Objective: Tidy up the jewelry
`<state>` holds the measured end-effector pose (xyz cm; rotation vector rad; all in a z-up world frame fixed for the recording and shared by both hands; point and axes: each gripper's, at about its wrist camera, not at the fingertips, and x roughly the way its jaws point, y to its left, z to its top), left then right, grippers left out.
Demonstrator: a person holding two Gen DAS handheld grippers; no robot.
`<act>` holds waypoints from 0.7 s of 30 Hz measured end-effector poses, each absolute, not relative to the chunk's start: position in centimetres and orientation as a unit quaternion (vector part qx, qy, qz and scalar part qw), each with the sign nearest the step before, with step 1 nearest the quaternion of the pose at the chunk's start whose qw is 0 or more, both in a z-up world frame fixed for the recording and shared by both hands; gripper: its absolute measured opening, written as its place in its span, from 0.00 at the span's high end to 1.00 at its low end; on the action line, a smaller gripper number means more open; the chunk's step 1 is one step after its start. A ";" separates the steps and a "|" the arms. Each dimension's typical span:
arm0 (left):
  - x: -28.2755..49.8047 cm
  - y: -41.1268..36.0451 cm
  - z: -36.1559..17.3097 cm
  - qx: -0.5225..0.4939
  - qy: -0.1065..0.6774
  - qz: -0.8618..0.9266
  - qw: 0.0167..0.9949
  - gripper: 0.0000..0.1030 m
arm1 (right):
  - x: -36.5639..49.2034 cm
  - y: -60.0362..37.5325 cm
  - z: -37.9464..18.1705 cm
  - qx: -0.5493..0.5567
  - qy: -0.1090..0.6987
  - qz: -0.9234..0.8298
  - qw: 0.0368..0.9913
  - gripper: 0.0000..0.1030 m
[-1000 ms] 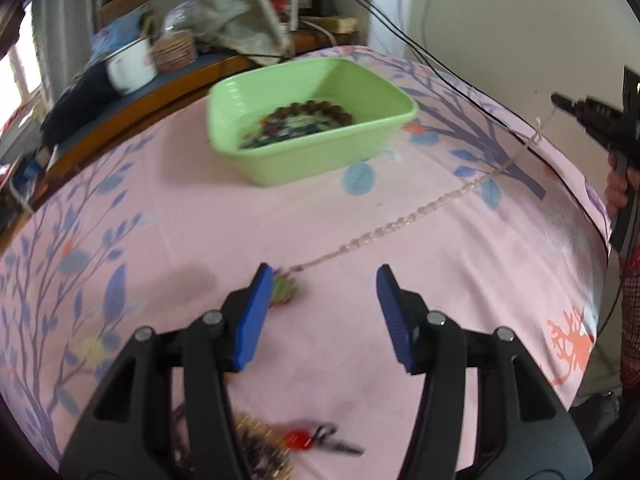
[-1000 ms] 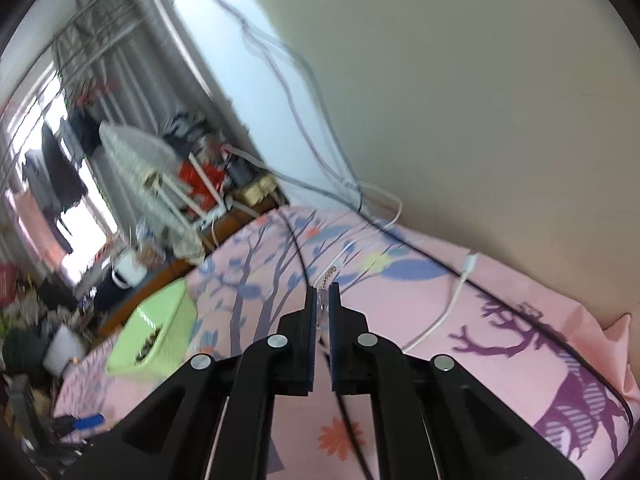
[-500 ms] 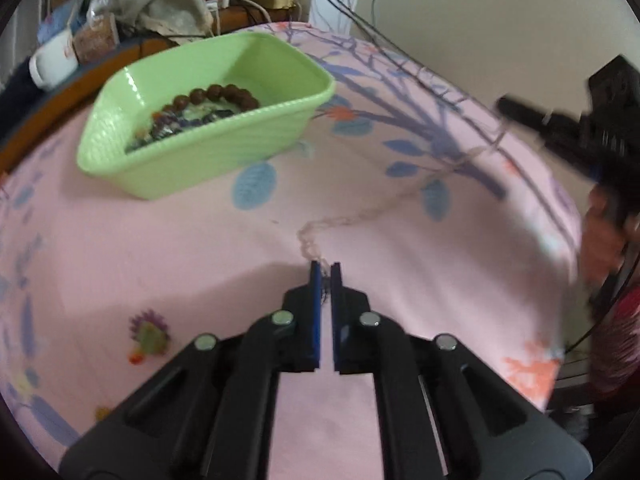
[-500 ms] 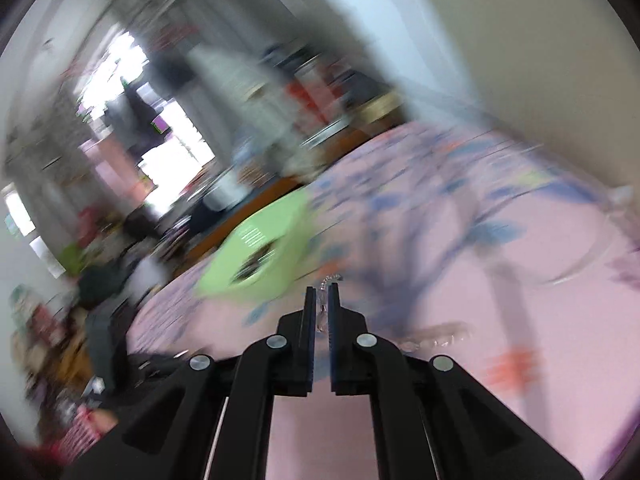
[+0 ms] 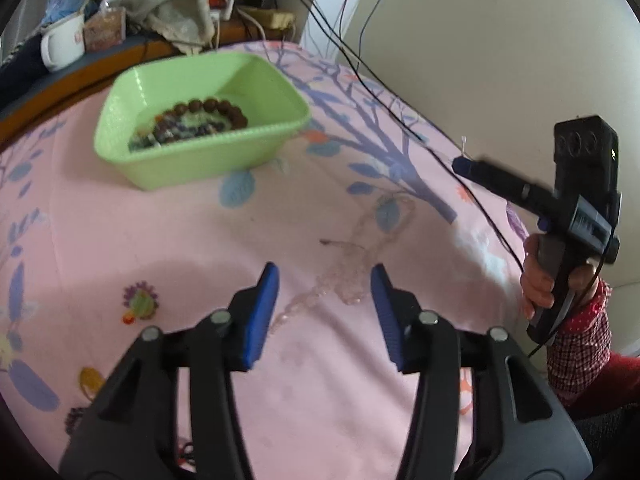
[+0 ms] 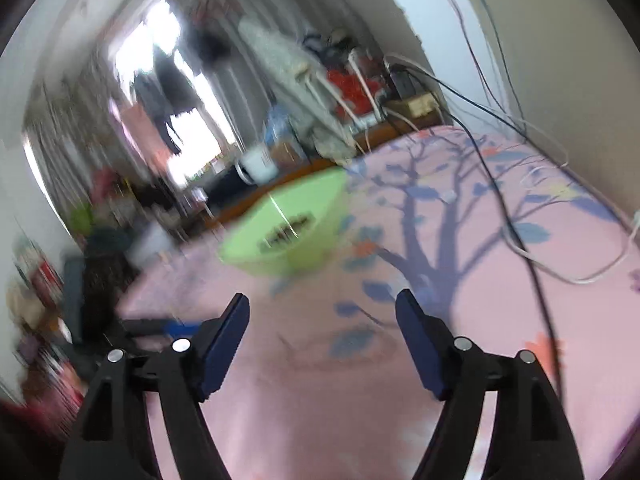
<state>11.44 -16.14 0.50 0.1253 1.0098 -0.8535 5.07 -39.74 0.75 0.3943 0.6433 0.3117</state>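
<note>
A pale pink bead necklace [image 5: 352,264] lies bunched in a loose heap on the pink patterned cloth [image 5: 160,240], just ahead of my left gripper [image 5: 324,280], which is open and empty. A green plastic tray [image 5: 276,92] farther back holds a brown bead bracelet [image 5: 212,110] and other beads. My right gripper [image 6: 322,316] is open and empty above the cloth; it shows at the right of the left wrist view [image 5: 464,166]. The tray also shows, blurred, in the right wrist view [image 6: 316,196]. The necklace is barely visible there.
Black and white cables [image 6: 528,248] run across the cloth near the wall on the right. A white mug [image 5: 62,46], bags and clutter sit on a wooden ledge behind the tray. Small trinkets [image 5: 140,304] lie on the cloth at my left.
Both grippers were shut on the ends of the necklace and have opened. The necklace has dropped from a stretched line into a loose heap on the cloth.
</note>
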 end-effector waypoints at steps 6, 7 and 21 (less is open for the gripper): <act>10.9 -18.9 -1.6 0.107 0.476 -0.390 0.781 0.33 | 6.1 -35.9 -3.1 -0.017 0.402 0.105 0.910 0.52; 10.9 -19.3 -1.9 0.117 0.475 -0.387 0.782 0.33 | 6.4 -35.5 -3.5 -0.034 0.400 0.101 0.910 0.51; 13.8 -14.4 1.0 0.057 0.464 -0.388 0.794 0.92 | 9.5 -31.5 -0.8 0.067 0.389 0.231 0.889 1.00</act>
